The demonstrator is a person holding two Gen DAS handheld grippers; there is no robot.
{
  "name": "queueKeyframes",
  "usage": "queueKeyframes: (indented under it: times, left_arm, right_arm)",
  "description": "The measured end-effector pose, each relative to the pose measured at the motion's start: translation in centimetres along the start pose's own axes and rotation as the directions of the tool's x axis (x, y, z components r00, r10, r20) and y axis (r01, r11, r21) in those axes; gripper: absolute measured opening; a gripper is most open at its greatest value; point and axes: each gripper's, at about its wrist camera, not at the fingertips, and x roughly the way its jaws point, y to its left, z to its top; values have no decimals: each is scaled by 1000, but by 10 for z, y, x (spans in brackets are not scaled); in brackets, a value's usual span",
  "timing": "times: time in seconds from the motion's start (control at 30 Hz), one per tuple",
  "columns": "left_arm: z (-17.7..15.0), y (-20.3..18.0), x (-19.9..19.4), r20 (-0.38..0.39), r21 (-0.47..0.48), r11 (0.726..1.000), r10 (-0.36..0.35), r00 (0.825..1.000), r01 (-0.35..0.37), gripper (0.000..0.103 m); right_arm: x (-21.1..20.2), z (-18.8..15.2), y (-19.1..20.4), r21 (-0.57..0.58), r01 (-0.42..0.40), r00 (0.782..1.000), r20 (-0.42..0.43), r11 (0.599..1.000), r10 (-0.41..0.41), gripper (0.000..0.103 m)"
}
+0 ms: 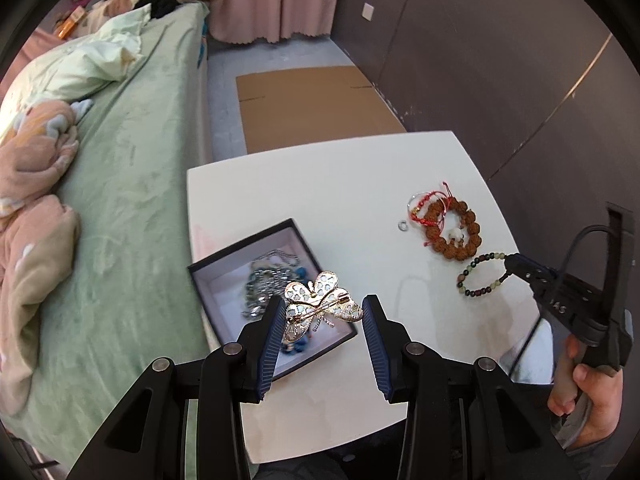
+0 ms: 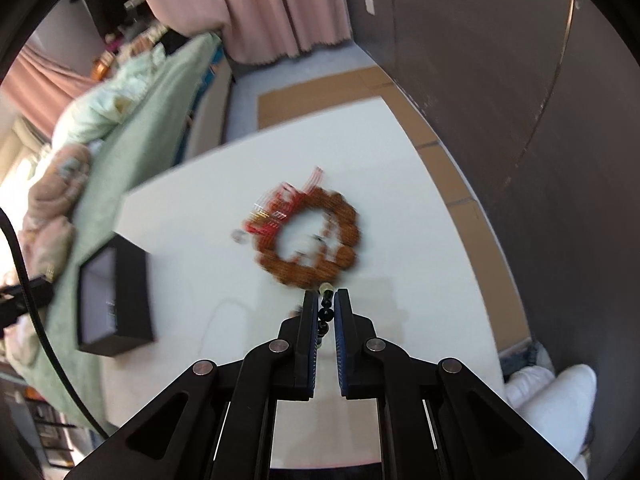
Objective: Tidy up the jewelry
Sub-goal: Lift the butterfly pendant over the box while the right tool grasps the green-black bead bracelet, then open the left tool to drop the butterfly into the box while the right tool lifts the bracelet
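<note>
Firmly between right gripper (image 2: pixel 325 298) pads: beaded bracelet (image 2: pixel 325 314)

A gold openwork butterfly brooch (image 1: pixel 320 306) hung over the black white-lined box (image 1: pixel 256 248); the white worktop (image 1: pixel 340 184) bore a brown knobbly-bead bracelet (image 1: pixel 452 232).

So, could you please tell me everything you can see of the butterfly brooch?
The butterfly brooch looks like gold-toned metal with openwork wings filled by pale heart-shaped cutouts. Its back faces the camera, showing a bar pin across the middle. It hangs above the open black box, pinched between the pads of the left gripper, wings spread roughly level. Nothing else appears to touch it.
</note>
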Motion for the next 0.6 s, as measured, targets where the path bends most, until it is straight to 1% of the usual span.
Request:
queueKeyframes:
  times: [0.2, 0.33, 0.4, 0.47, 0.53, 0.6]
  left_arm:
    - [-7, 17, -9, 15, -23, 1000, -19, 1000, 19, 41]
    - [-9, 26, -4, 16, -41, 998, -36, 999, 36, 41]
    - [-9, 30, 0, 12, -44, 997, -65, 998, 65, 42]
    - [-10, 36, 7, -9, -64, 996, -66, 998, 66, 44]
    - [-11, 45, 10, -9, -87, 994, -68, 998, 67, 53]
    - [-13, 53, 9, 6, -96, 993, -65, 998, 66, 74]
  right_arm:
    - [-25, 6, 35, -9, -81, 992, 92, 997, 82, 9]
    - [-38, 6, 65, -24, -152, 975, 158, 988, 154, 9]
    - [-38, 6, 76, -33, -181, 967, 177, 983, 184, 9]
    - [-38, 4, 86, -41, -213, 959, 184, 976, 217, 9]
    - [-38, 4, 100, -57, -248, 947, 194, 967, 255, 9]
    - [-38, 5, 112, -73, -277, 938, 198, 958, 286, 9]
